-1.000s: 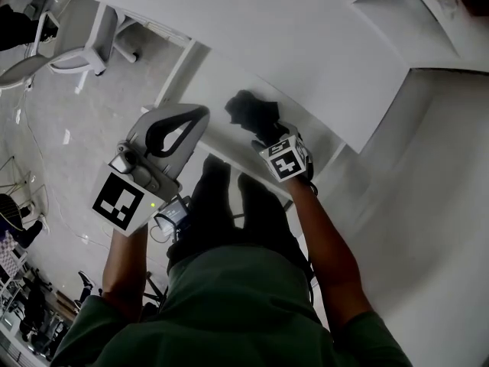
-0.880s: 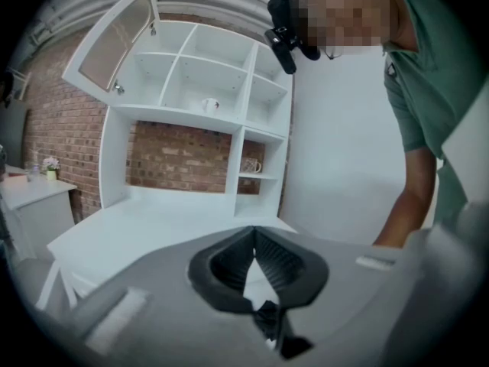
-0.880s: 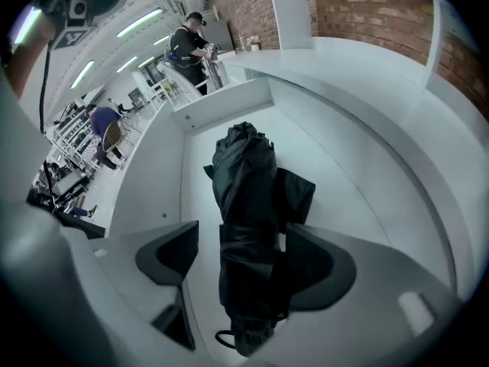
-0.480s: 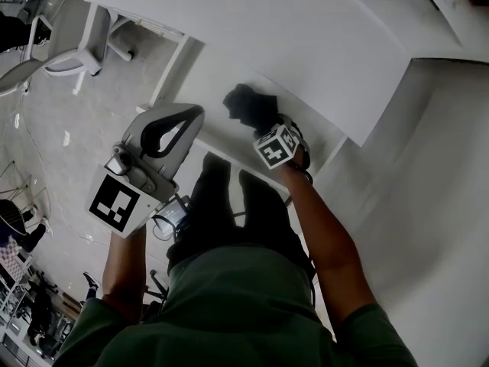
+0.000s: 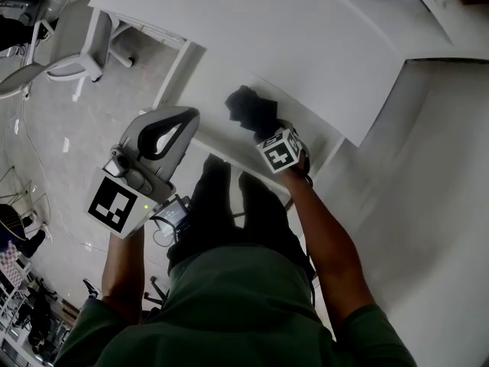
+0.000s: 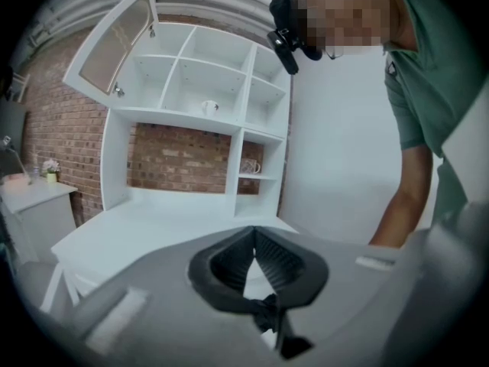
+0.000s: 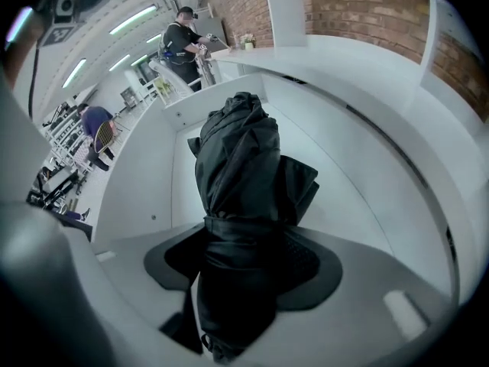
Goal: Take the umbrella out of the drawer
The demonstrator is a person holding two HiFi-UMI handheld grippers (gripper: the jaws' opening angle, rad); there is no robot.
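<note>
A folded black umbrella (image 5: 246, 110) lies in the open white drawer (image 5: 205, 96) under the desk top. My right gripper (image 5: 265, 133) points steeply down into the drawer, right over the umbrella's near end. In the right gripper view the umbrella (image 7: 237, 167) runs between the two jaws of my right gripper (image 7: 241, 241). The jaws are closing around its strapped part and stand a little apart from it on the left. My left gripper (image 5: 189, 115) hangs outside the drawer at the left. Its jaws meet at the tips with nothing between them in the left gripper view (image 6: 252, 234).
The white desk top (image 5: 267, 21) overhangs the drawer's far side. The drawer's side wall (image 7: 137, 174) rises left of the umbrella. An office chair (image 5: 69, 48) stands on the floor at the left. A white shelf unit (image 6: 199, 75) stands against a brick wall. My legs are below the drawer front.
My right gripper has sunk a little deeper into the drawer, onto the umbrella. The left gripper has hardly moved.
</note>
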